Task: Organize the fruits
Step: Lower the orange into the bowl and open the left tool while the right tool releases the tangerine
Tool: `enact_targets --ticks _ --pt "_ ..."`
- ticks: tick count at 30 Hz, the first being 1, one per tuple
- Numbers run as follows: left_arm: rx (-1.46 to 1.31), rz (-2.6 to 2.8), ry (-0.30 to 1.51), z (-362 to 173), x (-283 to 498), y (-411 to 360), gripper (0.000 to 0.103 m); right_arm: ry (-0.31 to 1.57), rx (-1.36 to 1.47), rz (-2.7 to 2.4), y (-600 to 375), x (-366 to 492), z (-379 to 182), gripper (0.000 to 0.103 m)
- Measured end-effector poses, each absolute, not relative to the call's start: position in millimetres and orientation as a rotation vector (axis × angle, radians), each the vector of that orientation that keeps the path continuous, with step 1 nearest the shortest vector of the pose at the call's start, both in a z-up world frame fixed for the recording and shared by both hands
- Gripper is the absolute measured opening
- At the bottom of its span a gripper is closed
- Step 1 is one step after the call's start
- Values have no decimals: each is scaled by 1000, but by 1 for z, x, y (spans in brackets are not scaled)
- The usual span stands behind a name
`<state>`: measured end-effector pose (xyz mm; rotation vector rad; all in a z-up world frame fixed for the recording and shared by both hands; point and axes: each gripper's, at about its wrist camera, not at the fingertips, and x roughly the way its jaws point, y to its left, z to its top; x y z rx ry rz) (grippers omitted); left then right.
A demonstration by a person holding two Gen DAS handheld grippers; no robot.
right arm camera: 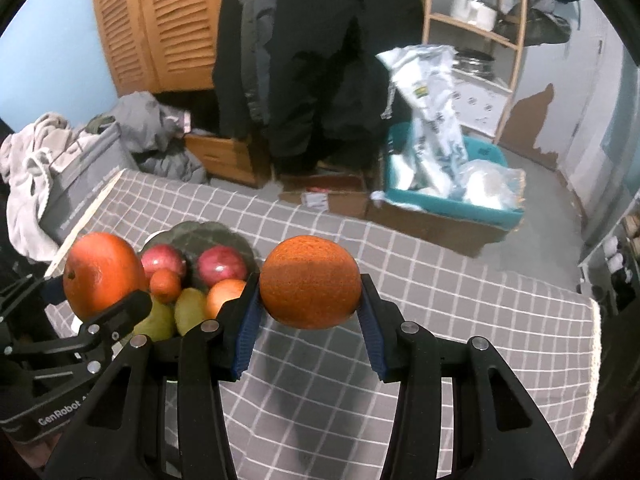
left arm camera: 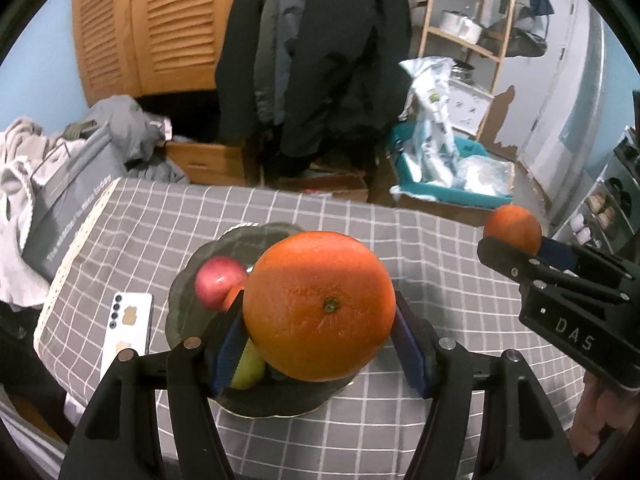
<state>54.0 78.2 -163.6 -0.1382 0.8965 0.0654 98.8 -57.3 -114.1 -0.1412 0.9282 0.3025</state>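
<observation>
My left gripper (left arm camera: 320, 322) is shut on a large orange (left arm camera: 319, 305), held just above a dark plate (left arm camera: 188, 280) on the grey checked tablecloth. My right gripper (right arm camera: 310, 306) is shut on a smaller orange (right arm camera: 311, 281), off to the right of the plate (right arm camera: 208, 230). The same left-held orange (right arm camera: 102, 274) appears at the left of the right wrist view, and the right-held orange (left arm camera: 513, 227) at the right of the left wrist view. On the plate lie two red apples (right arm camera: 218, 266), a small tangerine (right arm camera: 165, 285), green pears (right arm camera: 190, 312) and another orange fruit (right arm camera: 224, 296).
A white phone (left arm camera: 129, 330) lies on the cloth left of the plate. Beyond the table's far edge are cardboard boxes (right arm camera: 332, 196), a teal bin with plastic bags (right arm camera: 448, 188), hanging dark coats, a wooden shelf and piled clothes at the left.
</observation>
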Motion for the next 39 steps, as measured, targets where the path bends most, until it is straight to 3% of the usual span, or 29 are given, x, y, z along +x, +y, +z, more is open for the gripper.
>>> enact_targets --ticks 16,34,36,39 --pt "-184 113 1085 -240 60 114 68 1037 -163 371 -4 117 -166 45" --pt "-236 92 1230 -274 65 118 68 1087 -168 380 7 124 -188 45" --pt "-227 86 1224 -273 64 116 72 1088 -166 380 7 124 -188 45" --pt "-195 87 1170 -259 63 111 89 1088 -166 380 7 124 -188 45"
